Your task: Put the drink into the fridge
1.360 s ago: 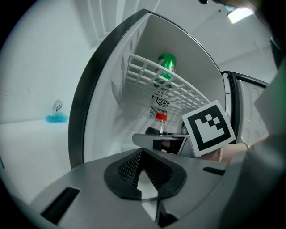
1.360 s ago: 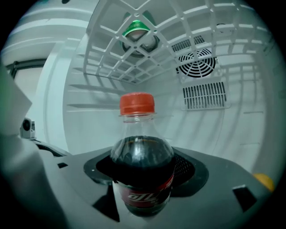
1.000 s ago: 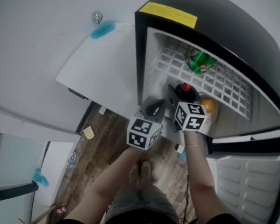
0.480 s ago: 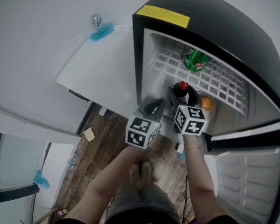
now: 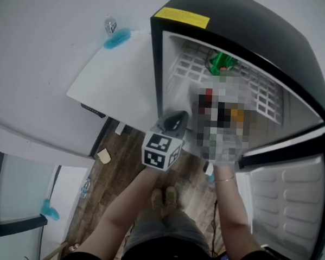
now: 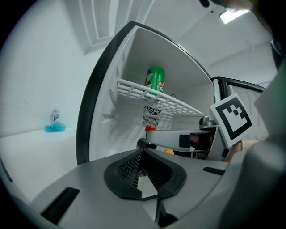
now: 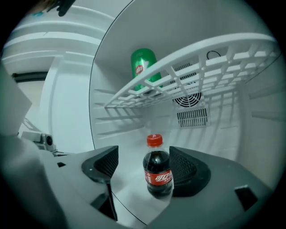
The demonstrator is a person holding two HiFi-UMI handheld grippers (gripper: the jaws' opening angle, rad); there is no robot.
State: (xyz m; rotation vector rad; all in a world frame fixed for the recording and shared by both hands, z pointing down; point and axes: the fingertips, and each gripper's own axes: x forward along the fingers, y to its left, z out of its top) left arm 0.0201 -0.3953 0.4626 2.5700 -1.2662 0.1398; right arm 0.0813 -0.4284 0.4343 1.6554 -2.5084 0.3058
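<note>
Cola bottle [image 7: 157, 172] between right gripper [image 7: 143, 154] jaws, just opened apart | left gripper [image 6: 142, 154] jaws clenched | blurred in head view

one cola [image 7: 157, 172], one green drink [image 7: 144, 67], maybe one orange [image 6: 169, 151]

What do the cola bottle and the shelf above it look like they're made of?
Cola bottle: probably clear, glossy plastic; the dark drink shows through, with a red screw cap and a printed label.
Shelf: an open grid of thin white bars, likely coated wire, though moulded plastic can't be ruled out.
</note>
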